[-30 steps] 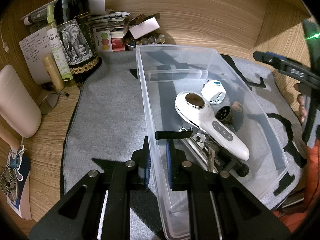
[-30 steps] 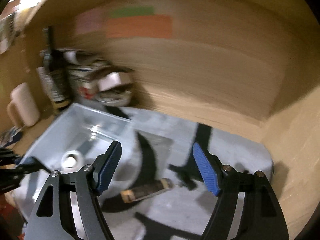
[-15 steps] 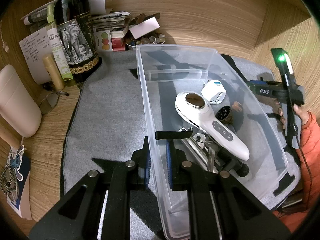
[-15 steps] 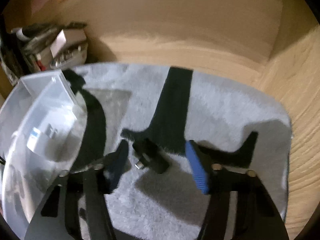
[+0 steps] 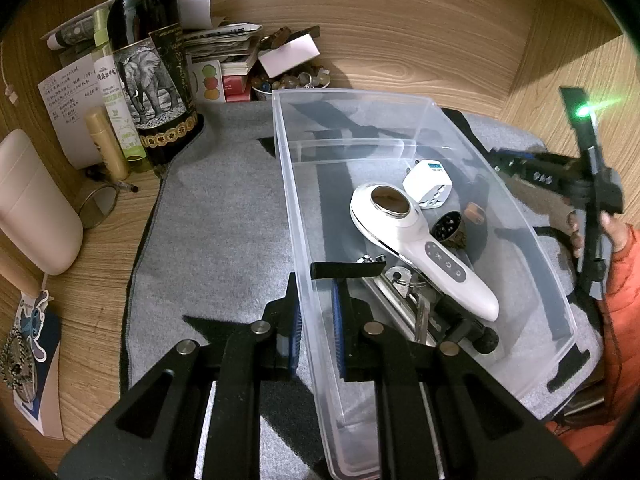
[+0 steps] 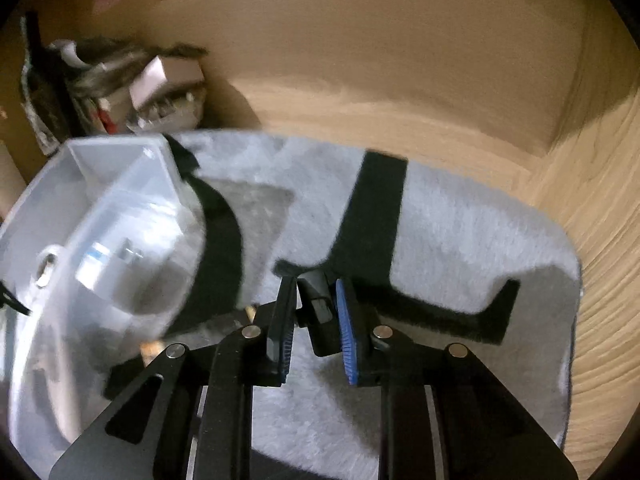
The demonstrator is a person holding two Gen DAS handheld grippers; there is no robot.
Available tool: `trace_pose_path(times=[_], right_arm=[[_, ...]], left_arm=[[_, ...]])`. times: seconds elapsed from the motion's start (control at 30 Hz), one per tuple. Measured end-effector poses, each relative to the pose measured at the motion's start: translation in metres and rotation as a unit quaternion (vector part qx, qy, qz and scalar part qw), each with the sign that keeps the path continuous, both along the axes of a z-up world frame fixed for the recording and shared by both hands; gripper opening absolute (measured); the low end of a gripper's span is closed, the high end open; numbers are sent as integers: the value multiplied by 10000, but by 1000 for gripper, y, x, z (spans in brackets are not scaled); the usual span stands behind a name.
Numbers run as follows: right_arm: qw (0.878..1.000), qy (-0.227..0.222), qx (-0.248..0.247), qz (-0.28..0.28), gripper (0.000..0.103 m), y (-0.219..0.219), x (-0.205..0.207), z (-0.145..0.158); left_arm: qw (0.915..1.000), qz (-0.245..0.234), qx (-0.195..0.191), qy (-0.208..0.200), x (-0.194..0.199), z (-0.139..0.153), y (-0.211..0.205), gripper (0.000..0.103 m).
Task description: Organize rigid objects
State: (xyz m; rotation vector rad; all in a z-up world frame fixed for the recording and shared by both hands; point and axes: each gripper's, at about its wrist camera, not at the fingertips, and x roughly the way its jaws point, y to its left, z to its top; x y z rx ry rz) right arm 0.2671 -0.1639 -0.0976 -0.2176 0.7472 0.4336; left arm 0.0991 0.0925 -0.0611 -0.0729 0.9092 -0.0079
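Right gripper (image 6: 314,330): jaws have just been closing and now stand narrow around a small black block (image 6: 316,304) lying on the grey mat (image 6: 460,232). Whether the pads already press it, cannot tell; the picture is motion-blurred. Judgement: finish the squeeze with the block centred between the pads, then lift straight up before carrying it toward 9 o'clock. The block is dark, short, hard-edged, with a pale mark on one face; it should handle as a rigid piece.

Left gripper (image 5: 314,330): jaws clamp the near wall of the clear bin (image 5: 400,120), steadying it. Inside lie a white handheld device (image 5: 424,252) and a white adapter (image 5: 427,183).
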Motion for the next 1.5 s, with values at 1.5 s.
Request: trace_pose_path(times=[1.5], right_arm=[[9672,51,-42,2538,19,130,-126,24]], left_arm=[[10000,-30,-33,-33,0,-1,2,12]])
